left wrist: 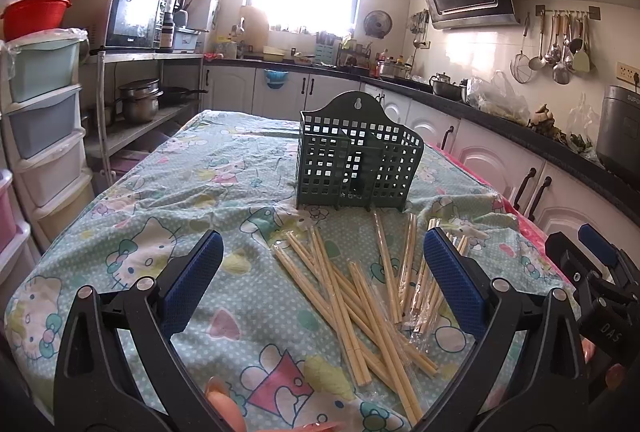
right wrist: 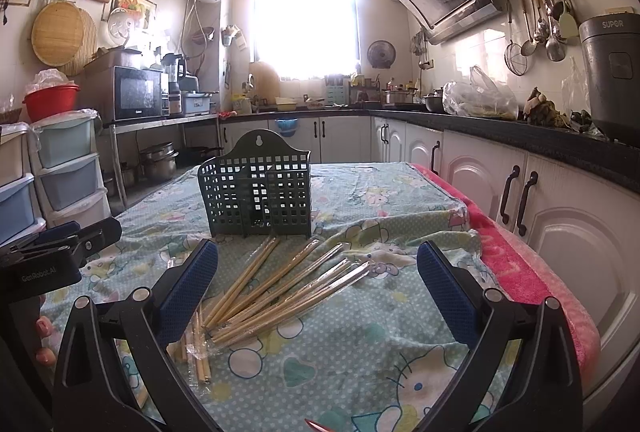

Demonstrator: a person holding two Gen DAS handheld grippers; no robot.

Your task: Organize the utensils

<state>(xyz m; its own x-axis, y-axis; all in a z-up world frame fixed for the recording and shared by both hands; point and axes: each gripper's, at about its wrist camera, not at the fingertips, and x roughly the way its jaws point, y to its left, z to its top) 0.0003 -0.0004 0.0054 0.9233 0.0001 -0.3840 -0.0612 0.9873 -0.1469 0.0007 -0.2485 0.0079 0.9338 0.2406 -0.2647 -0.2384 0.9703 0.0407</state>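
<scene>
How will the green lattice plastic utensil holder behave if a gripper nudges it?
The green lattice plastic utensil holder looks empty and mostly holes, so probably light and apt to slide. Standing on wrinkled patterned cloth, tall with a raised back, it may tip.

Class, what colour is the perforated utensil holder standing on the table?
Dark green: the utensil holder shows best in the left wrist view.

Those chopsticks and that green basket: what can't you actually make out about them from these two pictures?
- Chopsticks: the count. They overlap, and the left gripper's finger covers some in the left wrist view; the right gripper covers others in its view.
- Green basket: whether anything lies inside. The grid walls and backlight from the window obscure it.
- Tablecloth: its near edge, cut off in both views.
</scene>
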